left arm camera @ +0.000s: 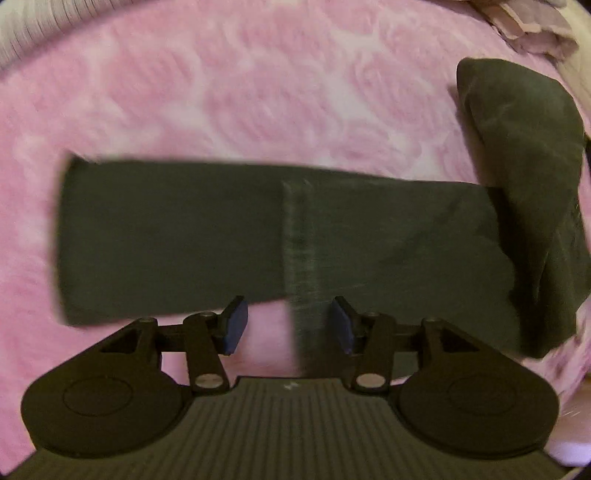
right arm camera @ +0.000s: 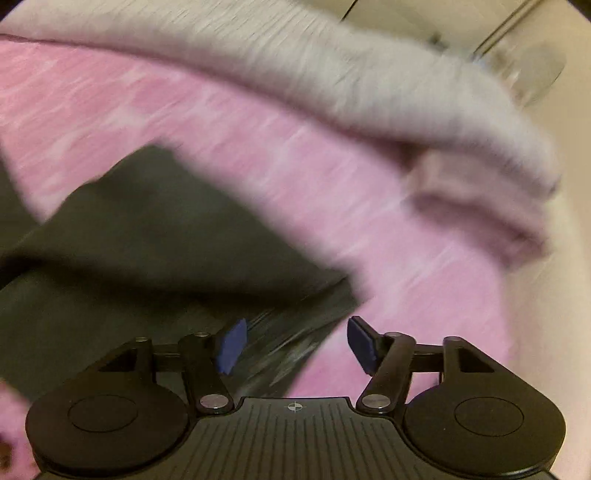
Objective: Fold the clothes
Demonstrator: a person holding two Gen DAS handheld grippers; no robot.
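A dark olive garment (left arm camera: 207, 236) lies flat on a pink rose-textured blanket (left arm camera: 258, 92), with a ribbed hem strip (left arm camera: 301, 251) down its middle and a folded-over part (left arm camera: 524, 147) at the right. My left gripper (left arm camera: 290, 325) is open just above the garment's near edge, the hem strip between its blue pads. In the blurred right wrist view the same dark garment (right arm camera: 155, 243) fills the left, with a corner (right arm camera: 325, 302) near my open, empty right gripper (right arm camera: 295, 345).
A grey ribbed cover (right arm camera: 332, 77) borders the pink blanket (right arm camera: 388, 240) at the far side. A crumpled pale lilac cloth (left arm camera: 532, 26) lies at the far right, and also shows in the right wrist view (right arm camera: 476, 206). A pale wall and glass object (right arm camera: 528, 70) stand beyond.
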